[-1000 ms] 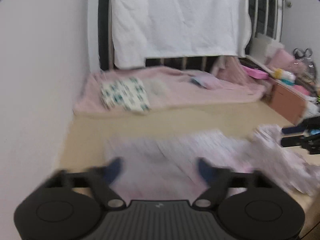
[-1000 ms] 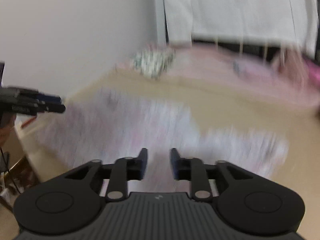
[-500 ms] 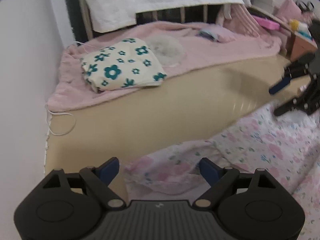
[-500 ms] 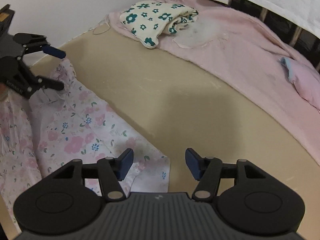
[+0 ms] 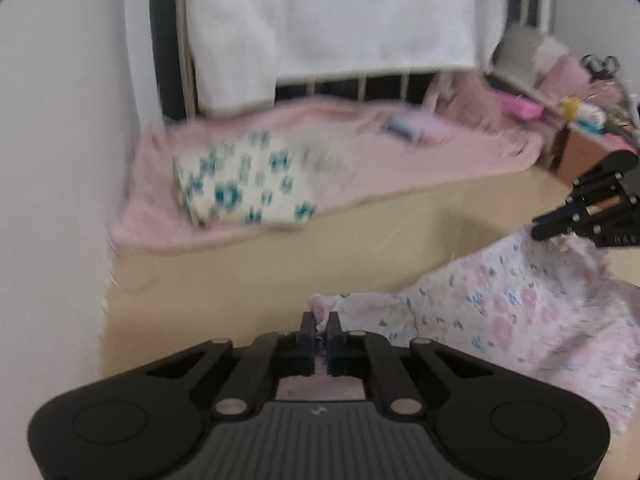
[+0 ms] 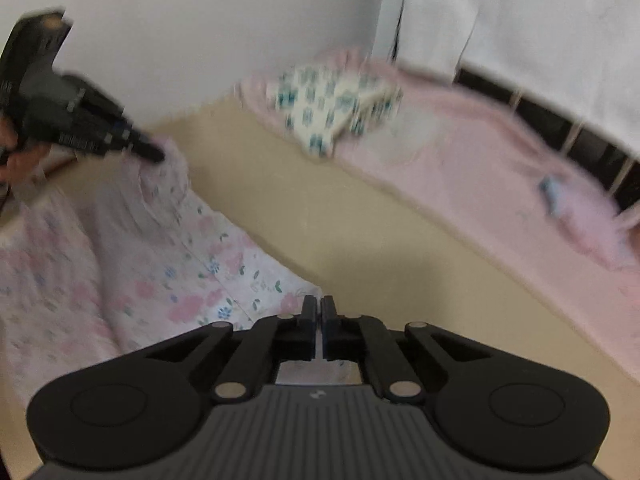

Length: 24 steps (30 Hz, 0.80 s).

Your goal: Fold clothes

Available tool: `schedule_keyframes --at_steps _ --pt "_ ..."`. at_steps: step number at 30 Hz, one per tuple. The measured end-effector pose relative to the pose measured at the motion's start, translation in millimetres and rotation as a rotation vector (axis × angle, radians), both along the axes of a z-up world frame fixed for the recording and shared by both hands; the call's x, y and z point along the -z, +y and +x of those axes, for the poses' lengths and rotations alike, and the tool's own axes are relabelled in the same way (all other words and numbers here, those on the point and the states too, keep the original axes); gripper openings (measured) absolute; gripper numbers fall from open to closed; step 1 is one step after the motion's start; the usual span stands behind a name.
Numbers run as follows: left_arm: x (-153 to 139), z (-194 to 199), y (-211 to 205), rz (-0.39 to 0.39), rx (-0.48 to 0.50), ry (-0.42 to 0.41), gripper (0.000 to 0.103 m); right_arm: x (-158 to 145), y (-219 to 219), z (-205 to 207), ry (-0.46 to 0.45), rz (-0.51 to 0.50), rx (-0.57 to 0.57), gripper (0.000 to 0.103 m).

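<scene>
A pink blanket (image 5: 420, 148) lies across the far end of the beige mattress (image 5: 280, 264). On the blanket sits a folded cream cloth with teal flowers (image 5: 244, 184), near the white wall (image 5: 60, 120). A white sheet (image 5: 328, 20) hangs over the bed rail behind. A brown box (image 5: 580, 152) stands at far right.

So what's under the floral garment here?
The floral garment lies on the tan mattress, bare beside it. Both tongs, left and right, pinch its edge. Anything beneath the fabric is hidden.
</scene>
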<state>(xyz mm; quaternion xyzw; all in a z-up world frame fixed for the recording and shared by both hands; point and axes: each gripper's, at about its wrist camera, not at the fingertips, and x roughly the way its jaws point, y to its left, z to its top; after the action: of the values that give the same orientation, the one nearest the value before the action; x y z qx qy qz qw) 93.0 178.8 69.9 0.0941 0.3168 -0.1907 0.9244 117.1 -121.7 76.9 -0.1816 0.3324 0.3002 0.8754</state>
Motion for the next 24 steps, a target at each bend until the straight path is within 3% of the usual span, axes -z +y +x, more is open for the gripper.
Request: schedule_keyframes --at_steps 4,6,8,10,12,13,14,16,17,18,20,22,24 --pt "-22 -90 -6 0.060 -0.024 -0.202 0.004 -29 -16 -70 -0.139 0.024 -0.015 0.002" --pt "-12 -139 -10 0.063 -0.040 -0.240 0.004 -27 -20 -114 -0.191 0.016 -0.028 0.002" --pt "14 -171 -17 0.099 -0.055 -0.199 0.010 -13 -20 -151 -0.210 -0.020 -0.037 0.002" --pt "43 -194 -22 0.150 -0.086 -0.129 0.012 13 -14 -179 -0.168 -0.091 -0.061 0.003" --pt "53 -210 -19 0.150 -0.085 -0.090 0.012 37 -9 -197 -0.094 -0.150 -0.107 0.004" --pt "48 -219 -17 0.127 -0.067 -0.112 0.012 42 -10 -204 -0.076 -0.158 -0.118 0.004" --pt "42 -227 -15 0.104 -0.047 -0.137 0.019 44 -10 -210 -0.068 -0.159 -0.125 0.006" --pt "26 -233 -20 0.097 0.008 -0.207 0.046 35 -13 -216 -0.094 -0.125 -0.129 0.014" --pt "18 -232 -24 0.102 0.034 -0.240 0.070 29 -12 -216 -0.117 -0.106 -0.128 0.027" --pt "14 -228 -31 0.112 0.055 -0.256 0.081 24 -10 -215 -0.150 -0.090 -0.124 0.040" --pt "17 -206 -45 0.096 0.103 -0.220 0.080 21 -2 -208 -0.200 -0.070 -0.111 0.042" --pt "27 -181 -55 0.078 0.100 -0.139 0.069 27 11 -192 -0.199 -0.061 -0.094 0.041" --pt "42 -162 -56 0.083 0.050 -0.050 0.035 42 18 -180 -0.154 -0.075 -0.069 0.020"
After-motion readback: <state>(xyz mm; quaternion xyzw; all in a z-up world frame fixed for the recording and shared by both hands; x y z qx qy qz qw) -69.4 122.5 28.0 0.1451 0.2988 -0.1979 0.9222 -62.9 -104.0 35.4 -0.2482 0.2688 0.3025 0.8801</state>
